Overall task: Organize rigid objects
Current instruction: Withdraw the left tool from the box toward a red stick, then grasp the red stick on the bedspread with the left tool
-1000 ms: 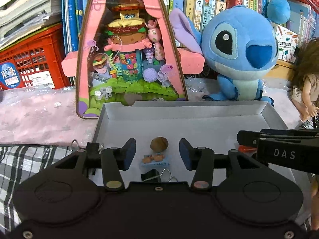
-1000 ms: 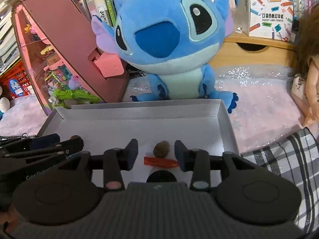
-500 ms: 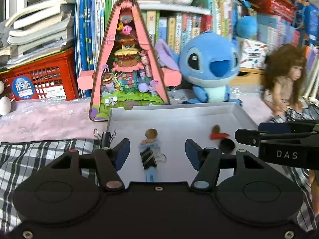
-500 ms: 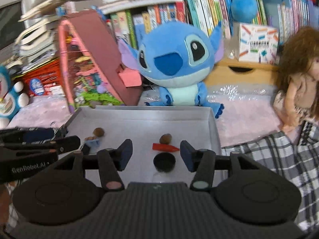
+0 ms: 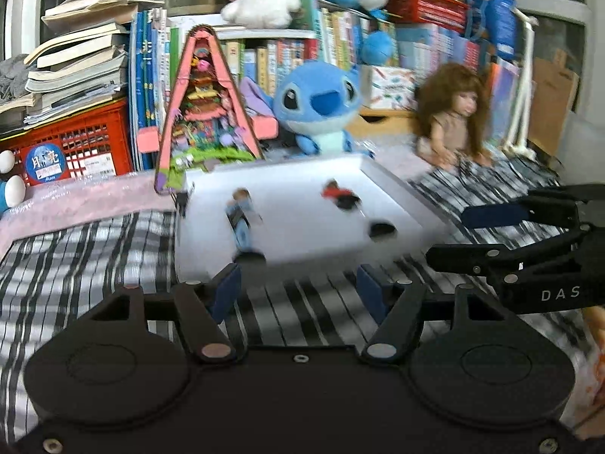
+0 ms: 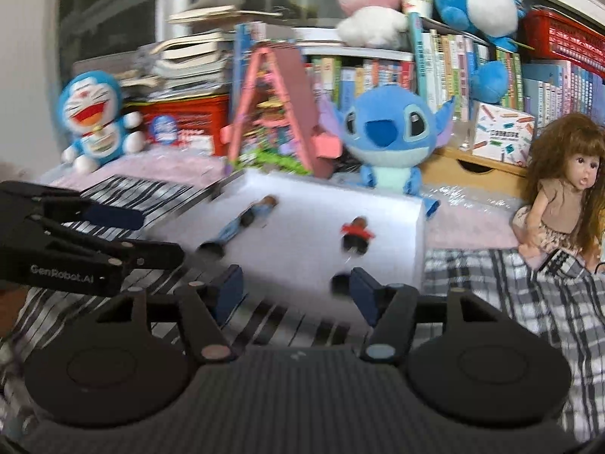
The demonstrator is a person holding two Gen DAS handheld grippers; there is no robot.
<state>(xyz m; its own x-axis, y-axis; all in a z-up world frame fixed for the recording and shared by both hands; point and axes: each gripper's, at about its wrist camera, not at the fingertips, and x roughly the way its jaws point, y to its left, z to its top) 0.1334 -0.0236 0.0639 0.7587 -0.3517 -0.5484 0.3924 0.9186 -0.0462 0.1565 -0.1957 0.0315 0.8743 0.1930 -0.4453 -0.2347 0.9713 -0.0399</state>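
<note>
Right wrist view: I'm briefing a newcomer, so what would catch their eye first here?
Probably the blue Stitch plush sitting just behind the white tray, with the pink triangular toy house to its left. In the tray lie two small figures, one in blue, one in red. The doll sits at far right.

Both tools hang side by side, jaws spread wide and empty: the left tool, and the right tool just beside it.
</note>
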